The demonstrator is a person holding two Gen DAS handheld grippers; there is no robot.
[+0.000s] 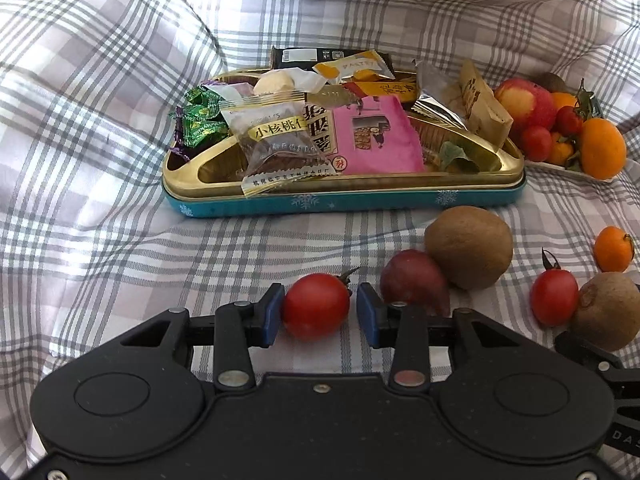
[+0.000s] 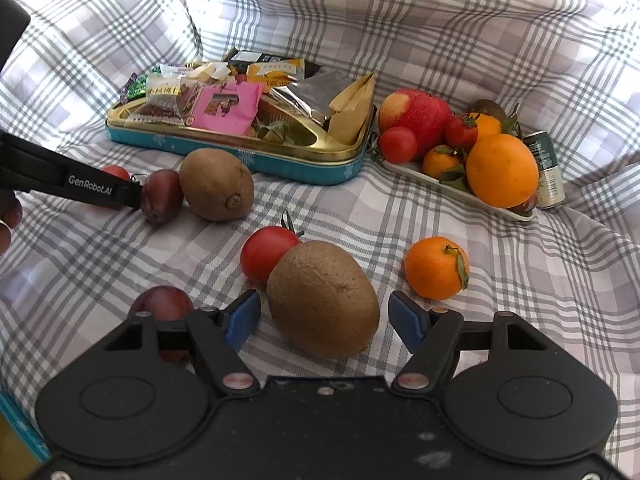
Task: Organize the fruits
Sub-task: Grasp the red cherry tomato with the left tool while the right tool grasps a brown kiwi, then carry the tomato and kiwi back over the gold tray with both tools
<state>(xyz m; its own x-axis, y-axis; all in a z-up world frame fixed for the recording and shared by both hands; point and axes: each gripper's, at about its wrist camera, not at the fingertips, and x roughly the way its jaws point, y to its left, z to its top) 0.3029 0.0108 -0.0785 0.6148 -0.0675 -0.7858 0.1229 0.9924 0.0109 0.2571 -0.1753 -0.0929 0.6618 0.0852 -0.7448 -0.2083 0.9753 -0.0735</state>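
My left gripper (image 1: 319, 314) is open around a red cherry tomato (image 1: 316, 305) on the checked cloth; the left pad touches it and the right pad stands just off it. A dark plum (image 1: 414, 285) and a brown kiwi (image 1: 469, 246) lie just right of it. My right gripper (image 2: 325, 320) is open with a second kiwi (image 2: 323, 298) between its pads, with gaps on both sides. Another tomato (image 2: 267, 253) sits behind that kiwi, a small mandarin (image 2: 435, 268) to its right, a plum (image 2: 162, 305) to its left. A white fruit tray (image 2: 416, 169) holds an apple, orange, mandarins and tomatoes.
A gold and teal tin (image 1: 344, 203) full of wrapped snacks stands behind the loose fruit; it also shows in the right wrist view (image 2: 280, 160). A small can (image 2: 546, 170) lies beside the fruit tray. The cloth rises in folds around the back and sides.
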